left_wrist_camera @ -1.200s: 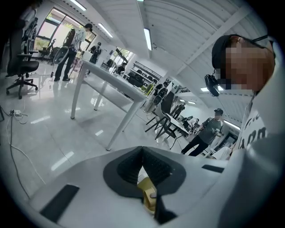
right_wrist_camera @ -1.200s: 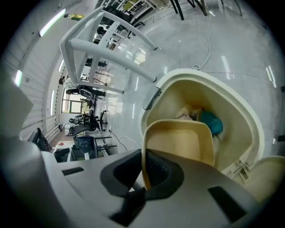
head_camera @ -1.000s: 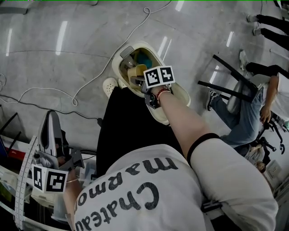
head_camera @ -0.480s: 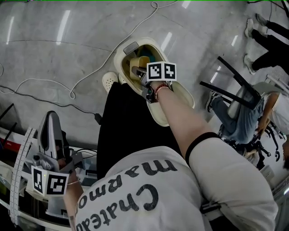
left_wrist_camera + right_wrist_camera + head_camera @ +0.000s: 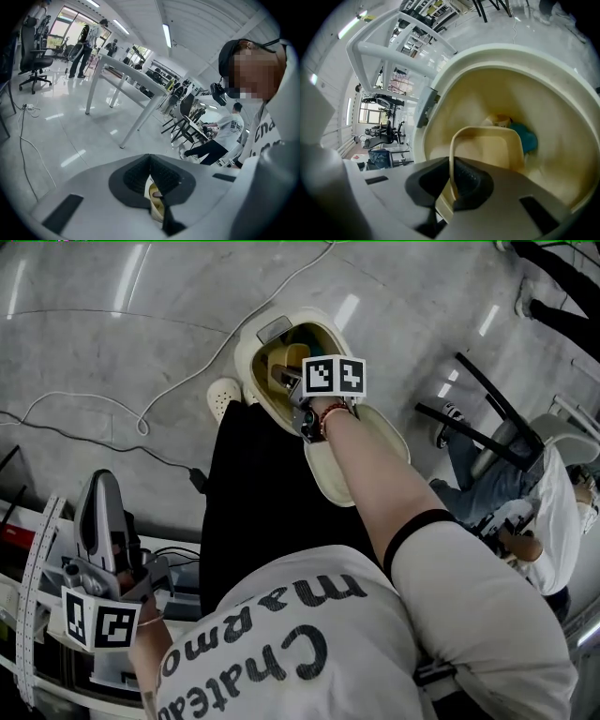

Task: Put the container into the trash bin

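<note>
Head view. Grey floor, with a cable looping over it to the left of the trash bin. White shoe right against the bin's near-left side. Black chairs and a seated person off to the right, well apart from the bin. Bin lid swung open toward the wearer, mouth exposed. Right gripper reaching down over that mouth, container in its jaws. Left gripper low at the left, far from the bin, above cluttered gear.

Left gripper view. White desk and an office chair across open floor ahead. Jaws pressed together at the tips, with no hold on anything. Cream patch visible through the slit below the tips; cannot tell what.

Right gripper view. White frame beside the bin at upper left. Jaws pinched tight on the container's near wall, held edge-on between the pads. Container cream, shallow and thin-walled, rectangular with rounded corners, tilted into the bin's mouth inside the rim line. Deeper in the bin, a teal lump and a pale scrap.
</note>
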Demonstrator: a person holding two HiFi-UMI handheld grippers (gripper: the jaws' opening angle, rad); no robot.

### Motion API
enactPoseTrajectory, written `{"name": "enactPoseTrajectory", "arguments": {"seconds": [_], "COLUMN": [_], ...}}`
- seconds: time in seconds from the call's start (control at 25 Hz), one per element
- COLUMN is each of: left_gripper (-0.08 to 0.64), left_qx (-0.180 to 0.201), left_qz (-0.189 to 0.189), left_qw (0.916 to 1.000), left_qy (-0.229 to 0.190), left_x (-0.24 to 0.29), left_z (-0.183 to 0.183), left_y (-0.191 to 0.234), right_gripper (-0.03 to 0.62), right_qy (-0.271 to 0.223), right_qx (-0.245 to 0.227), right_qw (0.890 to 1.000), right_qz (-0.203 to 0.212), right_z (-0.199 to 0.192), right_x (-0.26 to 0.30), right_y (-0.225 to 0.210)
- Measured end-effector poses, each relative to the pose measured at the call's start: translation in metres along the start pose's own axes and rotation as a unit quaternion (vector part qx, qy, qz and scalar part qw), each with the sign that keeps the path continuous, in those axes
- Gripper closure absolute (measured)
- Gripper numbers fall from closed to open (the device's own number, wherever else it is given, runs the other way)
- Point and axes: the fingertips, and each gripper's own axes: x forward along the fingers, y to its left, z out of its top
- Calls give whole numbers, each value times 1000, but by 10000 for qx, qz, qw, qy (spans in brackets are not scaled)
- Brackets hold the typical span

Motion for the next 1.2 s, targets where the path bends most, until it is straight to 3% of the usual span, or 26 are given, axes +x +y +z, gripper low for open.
{"name": "enactPoseTrajectory", "arguments": {"seconds": [1.2], "left_gripper": [538], "left_qx": [-105], "left_qz": [140], "left_qw": [9995], "left_qy": [249], "left_x": [7], "left_z": [-18], "left_y": [28], "right_gripper": [560], "right_qy": [250], "right_qx": [66], "right_qw": [9990], "right_qz": [-363], "right_z": [-4], "right_x": [37], "right_y": [-37]}}
